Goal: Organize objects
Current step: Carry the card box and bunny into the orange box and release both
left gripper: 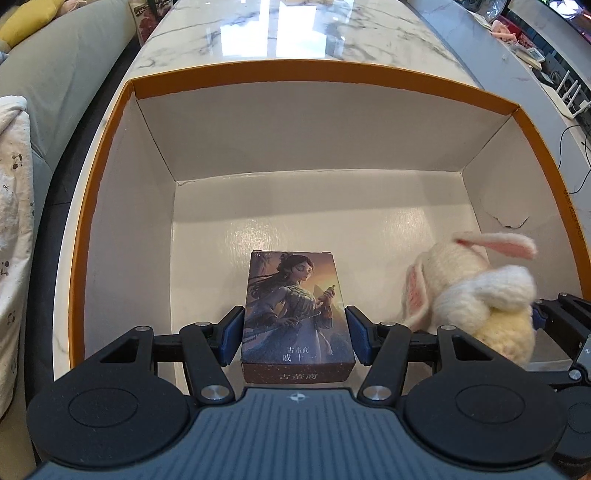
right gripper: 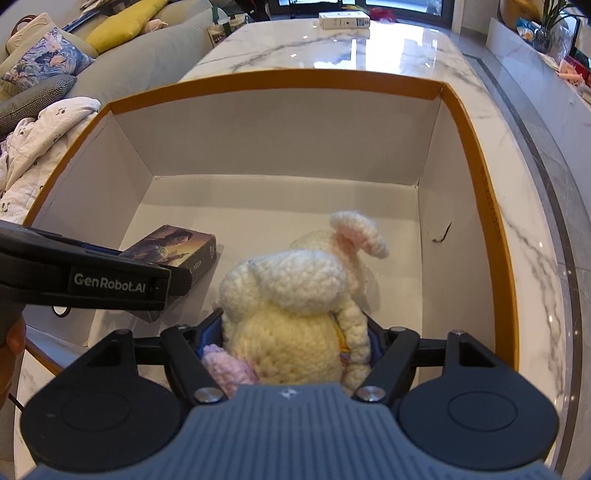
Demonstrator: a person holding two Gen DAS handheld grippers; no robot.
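An illustrated card box [left gripper: 295,317] with a woman's portrait sits between the blue pads of my left gripper [left gripper: 295,328], which is shut on it low inside the big orange-rimmed box [left gripper: 321,74]. The card box also shows in the right wrist view [right gripper: 173,251]. My right gripper [right gripper: 295,339] is shut on a cream knitted rabbit toy [right gripper: 295,302] with pink ears, held inside the same box [right gripper: 280,79], to the right of the card box. The rabbit also shows in the left wrist view [left gripper: 476,295].
The big box stands on a white marble table [right gripper: 332,48]. A grey sofa [right gripper: 140,59] with cushions and a blanket lies to the left. A small white box [right gripper: 343,18] lies at the table's far end. A dark mark [right gripper: 441,236] is on the box's right inner wall.
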